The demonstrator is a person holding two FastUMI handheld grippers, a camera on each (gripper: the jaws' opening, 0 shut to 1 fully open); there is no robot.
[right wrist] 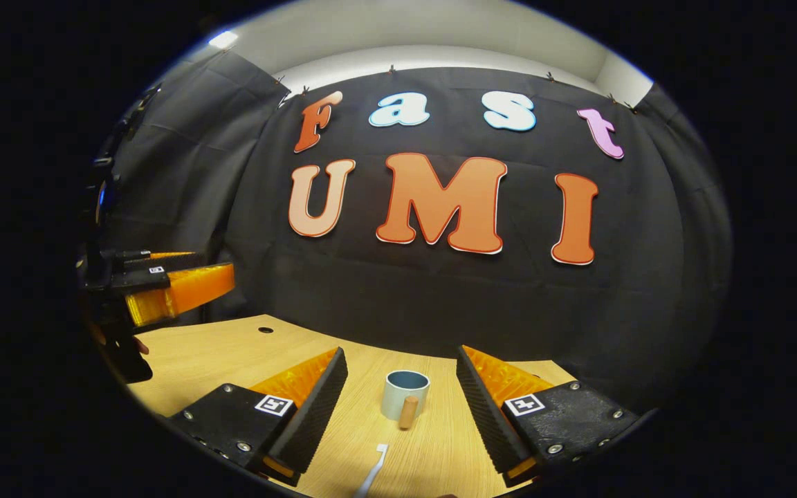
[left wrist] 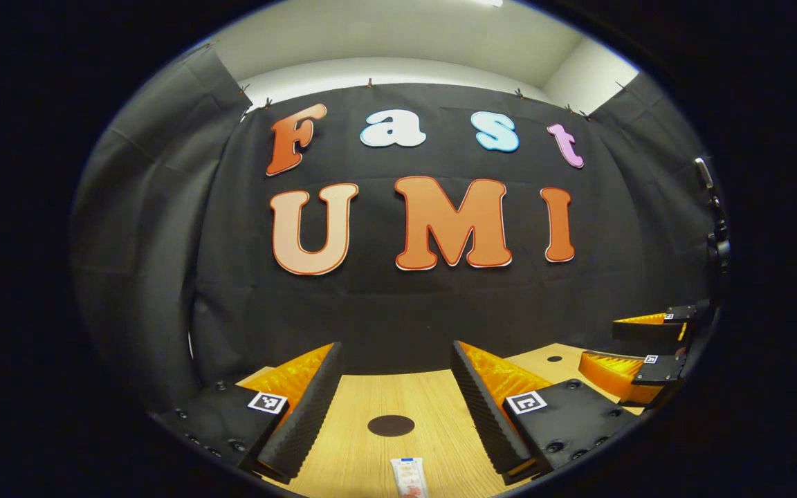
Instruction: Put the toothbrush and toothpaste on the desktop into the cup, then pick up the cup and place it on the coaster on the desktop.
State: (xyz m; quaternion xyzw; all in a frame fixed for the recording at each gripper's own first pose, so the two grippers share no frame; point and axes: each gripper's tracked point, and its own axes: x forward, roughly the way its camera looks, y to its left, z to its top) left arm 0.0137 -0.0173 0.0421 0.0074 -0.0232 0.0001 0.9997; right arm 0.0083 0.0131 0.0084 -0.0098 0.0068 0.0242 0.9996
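Left claw [left wrist: 395,387] held wide, both fingers spread above the wooden counter [left wrist: 357,456], nothing between them. Toothpaste tube [left wrist: 409,477] lies flat on the counter at the bottom edge of the left gripper view, cap end pointing away, roughly centred between the fingers and just nearer than a dark round coaster [left wrist: 391,425]; tube and coaster are close but not touching. Right claw [left wrist: 630,349] is visible at the right edge of the same view, fingers apart, hovering above the counter. A small dark hole [left wrist: 554,359] in the counter surface sits near it. In the right gripper view, right claw [right wrist: 402,394] is likewise wide and empty. Pale blue cup [right wrist: 405,395] stands upright on the counter between and beyond the fingers, mouth open and empty as far as can be seen. A short brown wooden handle [right wrist: 408,411] stands against the near side of the cup, touching it. White toothbrush [right wrist: 372,472] lies on the counter nearer than the cup, apart from it, running toward the bottom edge of the view. Left claw [right wrist: 177,283] appears at the left edge of this view, raised above the counter, with a dark sleeve [right wrist: 125,356] below it.
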